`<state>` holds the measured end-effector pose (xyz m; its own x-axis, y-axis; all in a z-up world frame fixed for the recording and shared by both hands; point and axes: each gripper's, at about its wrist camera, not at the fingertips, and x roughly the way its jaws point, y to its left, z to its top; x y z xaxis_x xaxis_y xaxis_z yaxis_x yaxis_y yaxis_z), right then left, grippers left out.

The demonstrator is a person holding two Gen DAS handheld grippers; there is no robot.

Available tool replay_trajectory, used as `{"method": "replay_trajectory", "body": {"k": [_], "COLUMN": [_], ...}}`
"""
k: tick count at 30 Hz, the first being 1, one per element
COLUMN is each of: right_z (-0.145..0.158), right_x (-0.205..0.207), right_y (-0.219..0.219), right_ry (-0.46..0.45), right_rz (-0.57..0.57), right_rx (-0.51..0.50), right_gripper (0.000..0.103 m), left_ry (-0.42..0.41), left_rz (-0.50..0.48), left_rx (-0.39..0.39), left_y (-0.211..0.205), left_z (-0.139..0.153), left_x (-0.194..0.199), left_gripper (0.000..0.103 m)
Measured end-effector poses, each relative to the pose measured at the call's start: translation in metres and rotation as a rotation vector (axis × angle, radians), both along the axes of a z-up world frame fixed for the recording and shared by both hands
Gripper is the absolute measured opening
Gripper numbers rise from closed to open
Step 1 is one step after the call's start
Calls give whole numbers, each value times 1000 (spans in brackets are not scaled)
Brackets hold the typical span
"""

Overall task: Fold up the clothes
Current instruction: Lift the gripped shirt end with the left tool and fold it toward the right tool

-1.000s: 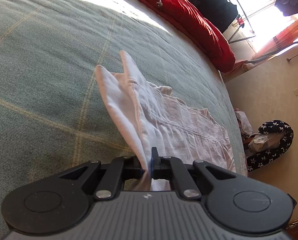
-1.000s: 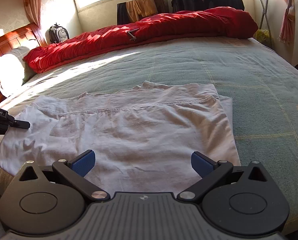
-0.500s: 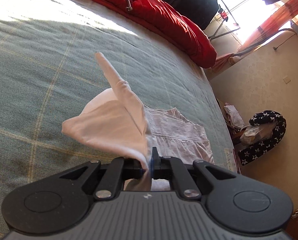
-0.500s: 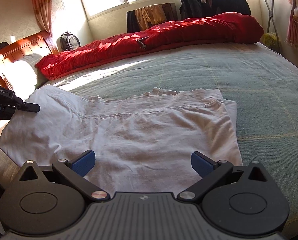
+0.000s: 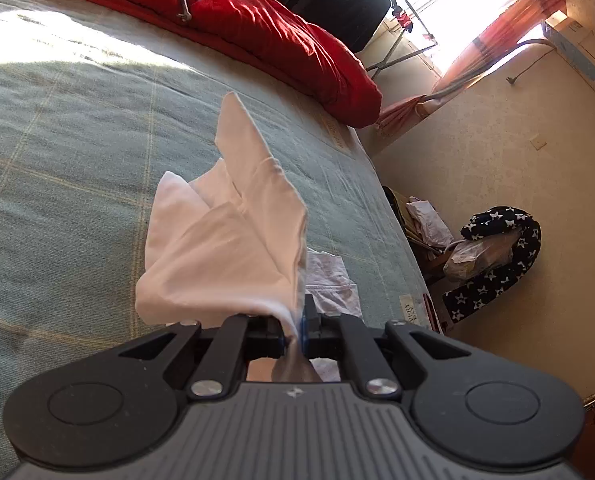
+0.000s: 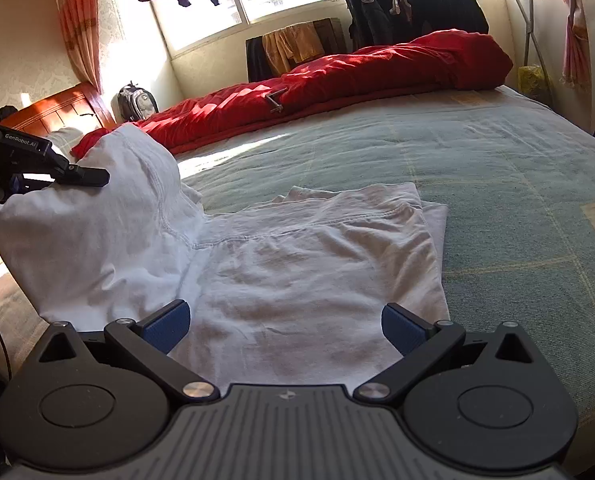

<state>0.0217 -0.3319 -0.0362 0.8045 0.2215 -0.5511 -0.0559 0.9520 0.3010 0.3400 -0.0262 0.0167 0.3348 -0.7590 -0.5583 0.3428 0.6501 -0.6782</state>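
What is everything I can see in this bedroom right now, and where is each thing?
White garment: one, white, spread on the bed, its left end lifted.
Bed cover: one, grey-green with pale lines, under the garment.
Red duvet: one, red, bunched along the bed's far side.
Backpack: one, grey, by the wall beyond the headboard.
Headboard: one, orange-brown wood, far left.
Hanging clothes: several, mostly dark, on a rack by the window.
Curtains: orange, at the window sides.
Star-print fabric: one, black with white stars, on the floor beside the bed.
Left gripper: black, shut on the garment's raised end.
Right gripper: black with blue pads, open over the garment's near edge.
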Motion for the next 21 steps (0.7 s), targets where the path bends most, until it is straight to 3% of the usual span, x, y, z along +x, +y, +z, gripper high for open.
{"method": "replay_trajectory", "body": {"k": [14,21], "right_z": [6,10], "right_x": [-21,-40], "right_y": [-33,-63], "right_ry": [-19,-32], "right_rz": [-65,-134], "right_rx": [-4,-11], "right_gripper": [103,103], "left_ry": [-5,-7], "left_rz": [-143,-200], "left_rx": [-64,19], "left_y": [-103,-163], "left_z": [0,-24], "left_x": [-3,-10], "left_gripper": [5,5]}}
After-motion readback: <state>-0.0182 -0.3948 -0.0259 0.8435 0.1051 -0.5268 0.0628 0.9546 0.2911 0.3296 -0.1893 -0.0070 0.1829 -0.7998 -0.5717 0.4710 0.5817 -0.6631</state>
